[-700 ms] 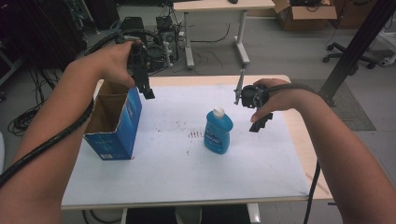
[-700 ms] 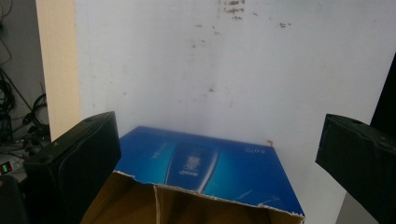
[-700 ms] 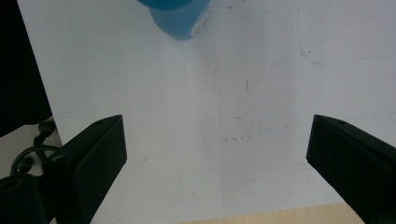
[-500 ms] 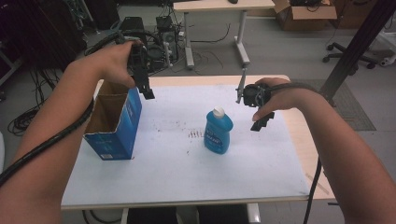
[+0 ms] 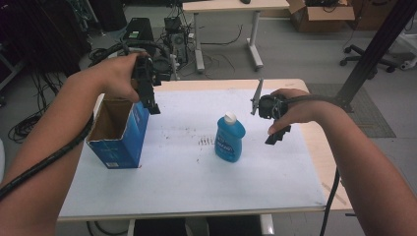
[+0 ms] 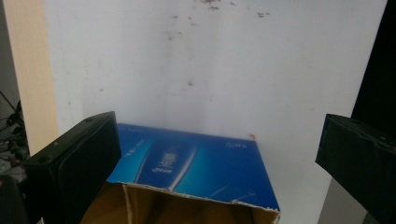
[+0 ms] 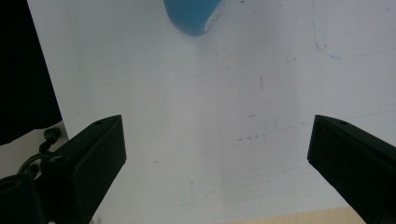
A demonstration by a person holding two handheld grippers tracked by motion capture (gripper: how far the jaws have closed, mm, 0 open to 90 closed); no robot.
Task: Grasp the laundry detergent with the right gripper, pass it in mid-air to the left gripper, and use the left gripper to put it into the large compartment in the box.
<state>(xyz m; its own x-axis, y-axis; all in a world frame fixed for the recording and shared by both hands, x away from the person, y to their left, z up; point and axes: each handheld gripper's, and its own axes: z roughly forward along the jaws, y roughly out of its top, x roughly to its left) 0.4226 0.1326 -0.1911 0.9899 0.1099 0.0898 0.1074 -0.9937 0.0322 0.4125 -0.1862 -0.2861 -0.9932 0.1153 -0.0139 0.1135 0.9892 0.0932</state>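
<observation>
High view: right claw [image 5: 276, 133] lower, nearer bottle [image 5: 229, 138]; both claws spread, empty.

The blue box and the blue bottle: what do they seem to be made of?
The blue box looks like cardboard: glossy printed outside, plain brown inside, with a ragged torn top edge. The blue bottle seems to be smooth, slightly shiny plastic with a white cap, probably plastic as well.

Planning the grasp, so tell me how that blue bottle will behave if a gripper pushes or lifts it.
The blue bottle stands upright, tall and narrow with a small white cap, so a high push would probably tip it. Its smooth plastic sides look slippery between jaws. It may be fairly heavy if full; the fill cannot be seen.
</observation>
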